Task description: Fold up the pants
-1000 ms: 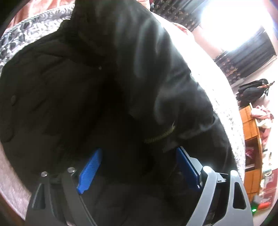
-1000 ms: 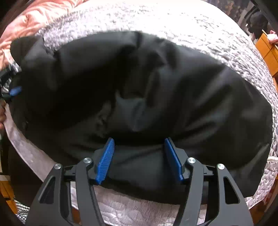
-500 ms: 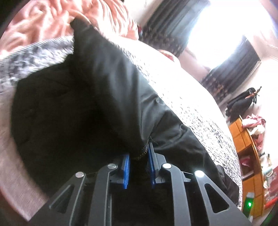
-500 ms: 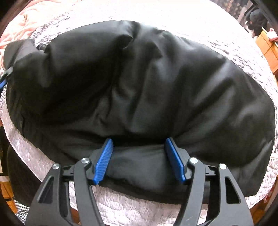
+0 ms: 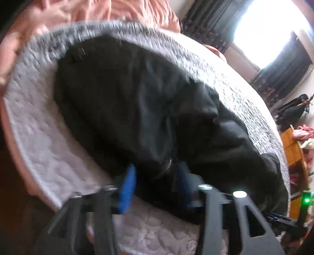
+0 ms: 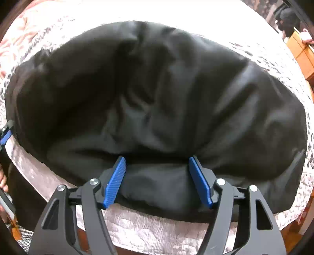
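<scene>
Bright window light washes over a bed (image 5: 45, 141) covered by a pale grey patterned quilt, with a rumpled pink blanket (image 5: 109, 11) at its far end and dark curtains (image 5: 208, 21) beyond. Orange wooden shelves (image 5: 292, 143) stand off to the side.

Black pants (image 6: 157, 92) lie bunched across the quilt, spread wide and creased, their near edge close to the bed's edge.

My left gripper (image 5: 155, 182) points down at one end of the pants, where a bit of zipper (image 5: 165, 166) shows in the dark fabric. Its jaws are opening; a fold of cloth with the zipper sits between the blue pads, but the picture is blurred and the pads appear to stand clear of it. From my right wrist view, this gripper is just a blue tip at the left edge of the pants.

My right gripper (image 6: 157, 178) hangs over the near hem, its jaws parting too. A hump of black fabric lies between the blue pads (image 6: 115, 180), which stand apart and do not squeeze it.
</scene>
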### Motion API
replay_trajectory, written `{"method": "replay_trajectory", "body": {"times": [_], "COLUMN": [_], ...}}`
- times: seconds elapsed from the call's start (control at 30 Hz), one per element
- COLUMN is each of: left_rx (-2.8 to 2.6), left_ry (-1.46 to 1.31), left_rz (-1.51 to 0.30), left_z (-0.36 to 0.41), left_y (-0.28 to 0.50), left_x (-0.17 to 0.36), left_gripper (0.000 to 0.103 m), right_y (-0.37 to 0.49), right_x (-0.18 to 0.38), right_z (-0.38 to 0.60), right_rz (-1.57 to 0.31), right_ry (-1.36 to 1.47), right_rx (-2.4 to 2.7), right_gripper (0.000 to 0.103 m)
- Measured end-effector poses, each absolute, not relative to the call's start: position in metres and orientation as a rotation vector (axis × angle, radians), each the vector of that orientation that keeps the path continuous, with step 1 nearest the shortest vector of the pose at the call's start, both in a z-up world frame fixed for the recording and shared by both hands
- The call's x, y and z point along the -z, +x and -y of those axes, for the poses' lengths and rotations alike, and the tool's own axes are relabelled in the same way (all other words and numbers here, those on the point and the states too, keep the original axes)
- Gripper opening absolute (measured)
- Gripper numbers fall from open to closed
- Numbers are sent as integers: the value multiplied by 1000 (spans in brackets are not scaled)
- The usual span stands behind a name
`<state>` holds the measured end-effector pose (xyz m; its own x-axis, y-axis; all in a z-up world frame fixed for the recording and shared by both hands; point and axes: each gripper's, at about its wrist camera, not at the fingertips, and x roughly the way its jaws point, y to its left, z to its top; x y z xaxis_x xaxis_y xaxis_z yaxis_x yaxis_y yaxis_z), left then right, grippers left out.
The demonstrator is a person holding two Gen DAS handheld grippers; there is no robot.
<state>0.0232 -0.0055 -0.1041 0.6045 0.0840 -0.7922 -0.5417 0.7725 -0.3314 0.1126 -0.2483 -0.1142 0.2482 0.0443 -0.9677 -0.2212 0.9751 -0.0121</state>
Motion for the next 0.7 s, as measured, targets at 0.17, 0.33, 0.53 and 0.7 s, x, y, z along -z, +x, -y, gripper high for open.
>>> {"method": "replay_trajectory", "body": {"times": [0.17,0.33,0.53,0.7], "left_rx": [-381,-325,-357,-299], "left_ry": [-448,-276,-354,-393], "left_rz": [-714,-668,-865,-925], "left_z": [4,-14,-52,-65], "left_y": [1,18,59,66], "left_x": [52,37,95,109], "left_gripper": [82,82,79,77], "right_y": [118,137,181,207], "right_x": [67,34,41,61], "right_z": [242,203,145,94], "right_rz": [-1179,-1085,-1102,-1139], "right_ry": [-123,-108,-132,-154], "right_rx": [-251,-385,-538,-608], "right_gripper": [68,68,68,68]}}
